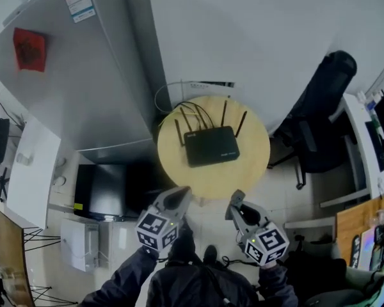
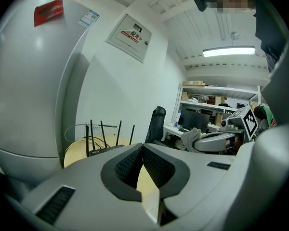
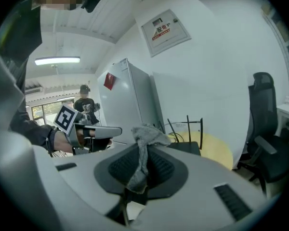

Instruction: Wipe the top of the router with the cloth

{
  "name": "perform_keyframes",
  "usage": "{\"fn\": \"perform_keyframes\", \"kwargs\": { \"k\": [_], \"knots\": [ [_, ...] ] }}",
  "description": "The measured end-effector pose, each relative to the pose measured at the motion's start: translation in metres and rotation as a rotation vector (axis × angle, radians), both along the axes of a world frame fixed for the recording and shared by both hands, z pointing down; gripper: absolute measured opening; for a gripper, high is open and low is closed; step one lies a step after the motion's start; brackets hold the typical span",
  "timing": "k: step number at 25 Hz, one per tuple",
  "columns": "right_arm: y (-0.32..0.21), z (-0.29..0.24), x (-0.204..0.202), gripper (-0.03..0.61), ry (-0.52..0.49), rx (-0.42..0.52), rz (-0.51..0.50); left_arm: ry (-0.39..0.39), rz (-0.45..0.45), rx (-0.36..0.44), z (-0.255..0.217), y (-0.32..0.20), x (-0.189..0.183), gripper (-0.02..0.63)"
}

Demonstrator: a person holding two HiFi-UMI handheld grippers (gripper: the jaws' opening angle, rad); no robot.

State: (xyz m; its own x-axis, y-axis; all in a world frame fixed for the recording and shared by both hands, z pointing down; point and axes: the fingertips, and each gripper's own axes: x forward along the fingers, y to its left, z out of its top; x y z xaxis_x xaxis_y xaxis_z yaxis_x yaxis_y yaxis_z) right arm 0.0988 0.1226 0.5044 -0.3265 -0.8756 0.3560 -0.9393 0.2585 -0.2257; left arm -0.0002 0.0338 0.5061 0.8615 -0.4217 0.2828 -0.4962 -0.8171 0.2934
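- The router (image 1: 210, 145), a flat black box, lies about the middle of the round table (image 1: 249, 171), and its thin antennas stand up along the side that faces the table's far edge
- Dark cables (image 1: 191, 109) run from the router's back toward the table's far left edge; past that edge a pale loop of wire hangs by the wall
- The cloth (image 3: 147, 133), small and grey, is not on the table: it is pinched in the right gripper (image 3: 143, 150), bunched above the jaw tips, with a strip hanging down between the pads
- The right gripper's jaws are closed tight on that cloth; in the head view this gripper (image 1: 237, 201) is held off the table's near edge, clear of the router
- The left gripper (image 2: 142, 149) has its jaws drawn together so the tips meet, with nothing between them; only a slit of the yellow tabletop shows lower down between the pads
- In the head view the left gripper (image 1: 178, 196) is also off the near edge, beside the right one and apart from it
- A grey fridge (image 1: 83, 75) with a red sticker (image 1: 29, 48) stands off the table's left edge
- A black office chair (image 1: 320, 107) stands off the table's right edge
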Motion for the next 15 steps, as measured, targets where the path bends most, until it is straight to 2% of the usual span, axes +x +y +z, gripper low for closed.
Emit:
{"fn": "perform_keyframes", "kwargs": {
  "k": [3, 7, 15],
  "knots": [
    [0.044, -0.004, -0.004, 0.074, -0.023, 0.012, -0.011, 0.008, -0.03, -0.001, -0.01, 0.052, -0.008, 0.002],
    [0.081, -0.012, -0.015, 0.074, -0.037, 0.036, -0.018, 0.027, -0.075, 0.013, -0.025, 0.096, -0.024, 0.002],
    [0.087, -0.039, -0.022, 0.071, 0.027, 0.11, -0.034, 0.07, -0.085, 0.044, -0.049, 0.124, -0.03, 0.002]
  ]
}}
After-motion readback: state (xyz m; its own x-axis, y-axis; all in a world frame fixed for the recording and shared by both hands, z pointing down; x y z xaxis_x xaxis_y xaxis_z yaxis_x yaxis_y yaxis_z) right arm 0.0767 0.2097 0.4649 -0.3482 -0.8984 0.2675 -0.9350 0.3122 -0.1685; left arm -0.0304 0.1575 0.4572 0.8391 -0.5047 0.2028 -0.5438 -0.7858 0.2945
